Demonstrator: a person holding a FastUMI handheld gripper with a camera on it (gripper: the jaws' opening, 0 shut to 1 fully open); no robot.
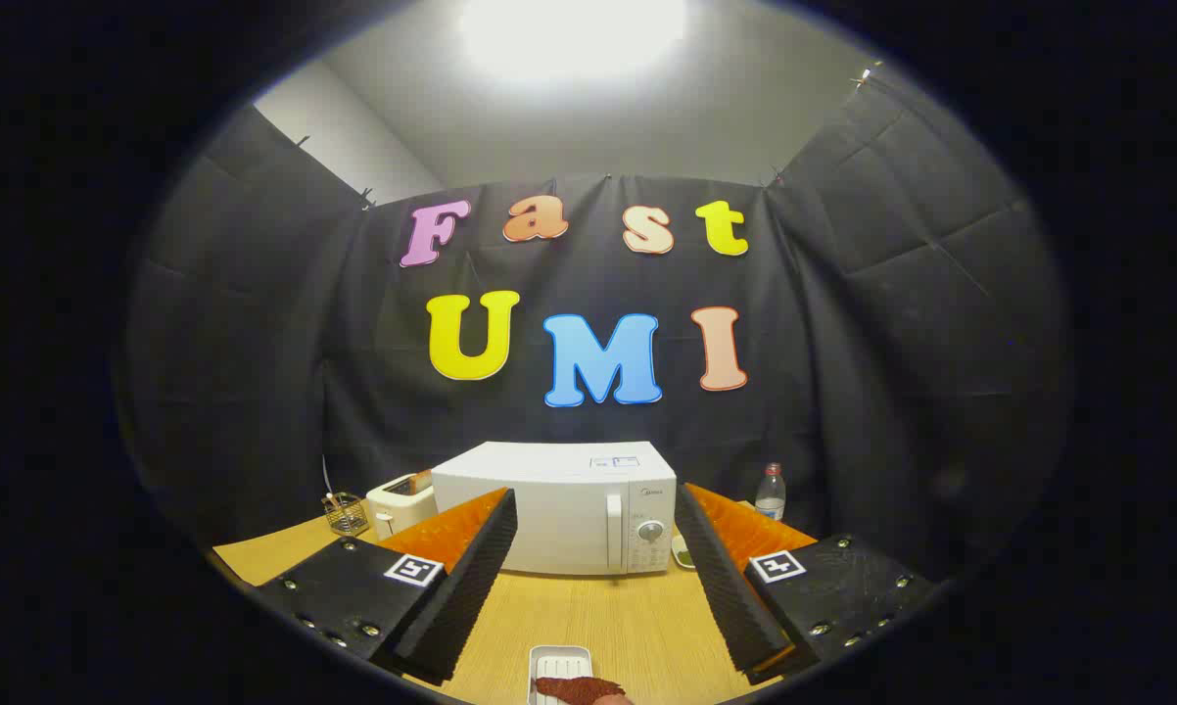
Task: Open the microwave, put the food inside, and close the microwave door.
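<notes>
Now tool (pixel 596 578) wide apart, boxy microwave (pixel 554 507) w/ door closed.

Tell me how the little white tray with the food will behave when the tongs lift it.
The tray, between the open tongs, looks shallow and stiff, probably light. Its smooth rim may slip. The food lies loose on it, so tilting could slide it off.

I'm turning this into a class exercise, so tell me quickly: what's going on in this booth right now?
A person is holding a gripper over a wooden table, its fingers spread wide and holding nothing. Beyond them stands a white microwave with its door shut. Between the fingers, close in, a small white tray carries a dark reddish piece of food. A toaster and a wire basket stand to one side of the microwave, a bottle to the other. Nothing has been opened or loaded yet.
</notes>
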